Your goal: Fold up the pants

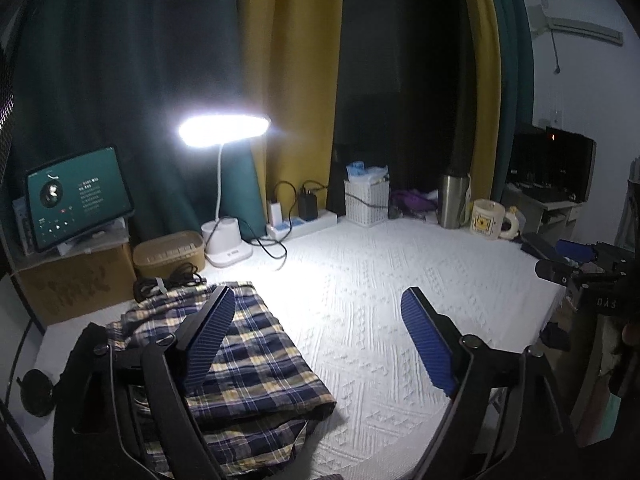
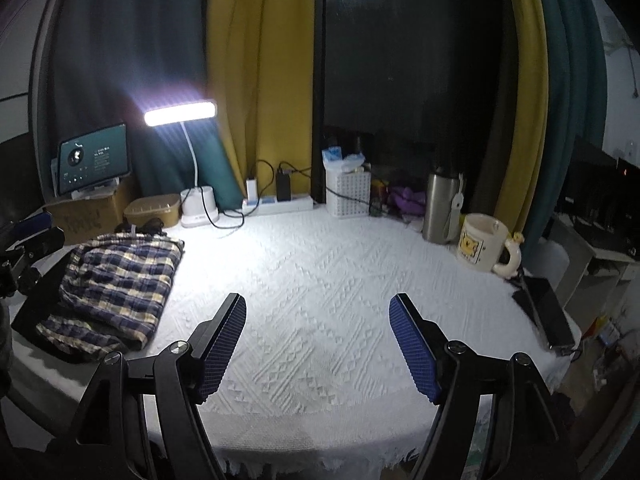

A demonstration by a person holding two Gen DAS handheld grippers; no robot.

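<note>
- Your left gripper [image 1: 318, 312] has its jaws spread wide, nothing between the blue ribbed pads; only white cloth shows in the gap.
- Your right gripper [image 2: 318, 322] is spread the same way, empty, above the bare middle of the table.
- The plaid pants [image 2: 120, 280] lie folded into a compact stack on the left side of the white tablecloth [image 2: 328, 288], free of both tools. In the left wrist view one finger of your left gripper overlaps the stack, but you cannot tell from that view whether it touches the fabric.
- A thin edge of the lower layer sticks out at the near side of the stack, slightly uneven.
- Behind the pants sit a coiled black cable [image 1: 168, 280], a tan lidded box [image 1: 168, 254] and a cardboard box [image 1: 76, 280] carrying a lit tablet [image 1: 78, 196].
- The desk lamp [image 1: 224, 128] is on, at the back left, beside a power strip [image 1: 300, 224] with chargers plugged in.
- At the back right you have a white basket [image 2: 347, 194], a steel flask [image 2: 442, 208] and a mug [image 2: 484, 246]; a dark flat object [image 2: 546, 312] lies at the right edge.
</note>
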